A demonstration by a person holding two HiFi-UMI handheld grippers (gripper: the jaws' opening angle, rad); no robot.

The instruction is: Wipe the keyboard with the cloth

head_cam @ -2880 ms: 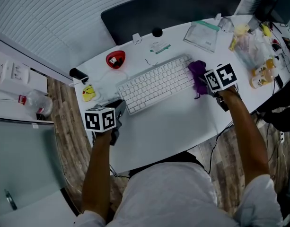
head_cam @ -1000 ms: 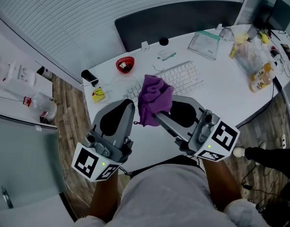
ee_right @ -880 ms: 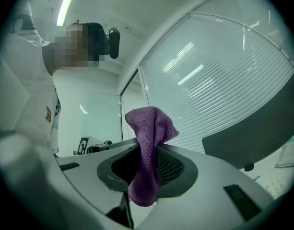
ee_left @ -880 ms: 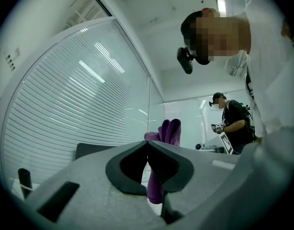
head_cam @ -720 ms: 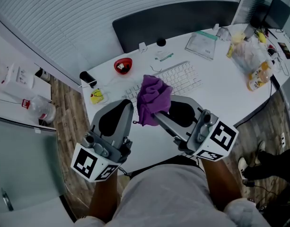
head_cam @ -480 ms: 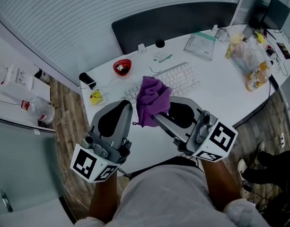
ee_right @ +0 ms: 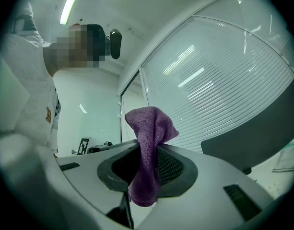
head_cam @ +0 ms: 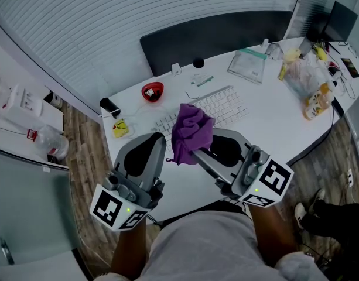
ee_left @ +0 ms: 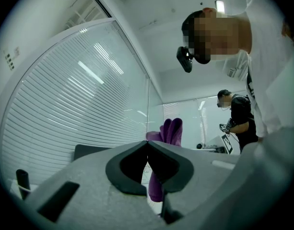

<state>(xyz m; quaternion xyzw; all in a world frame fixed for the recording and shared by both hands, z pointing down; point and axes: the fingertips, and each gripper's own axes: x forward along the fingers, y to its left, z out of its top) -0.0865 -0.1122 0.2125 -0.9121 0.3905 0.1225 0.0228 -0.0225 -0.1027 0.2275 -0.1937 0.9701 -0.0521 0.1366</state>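
Room: white slatted blinds (head_cam: 109, 22) run along the far side, with a wood-plank floor (head_cam: 85, 157) at left. A white curved desk (head_cam: 267, 127) fills the middle, and a dark curved backrest (head_cam: 214, 34) stands behind it.

On the desk a flat white keyboard (head_cam: 229, 103) lies at an angle. In the head view its left end is hidden behind the cloth. A small red round dish (head_cam: 152, 91) sits beyond that end. Bags and bottles crowd the far right corner.

Right gripper (head_cam: 194, 150): jaws clenched on a purple terry cloth (head_cam: 192, 127), pinched mid-fold. A bunched crest stands above the jaws and a short tail hangs below. The cloth is held up in the air on the near side of the keyboard, raised off the desk.

Left gripper (ee_left: 147, 145): jaws pressed together, nothing between them. It sits just beside the right gripper, with the cloth showing past its tips.
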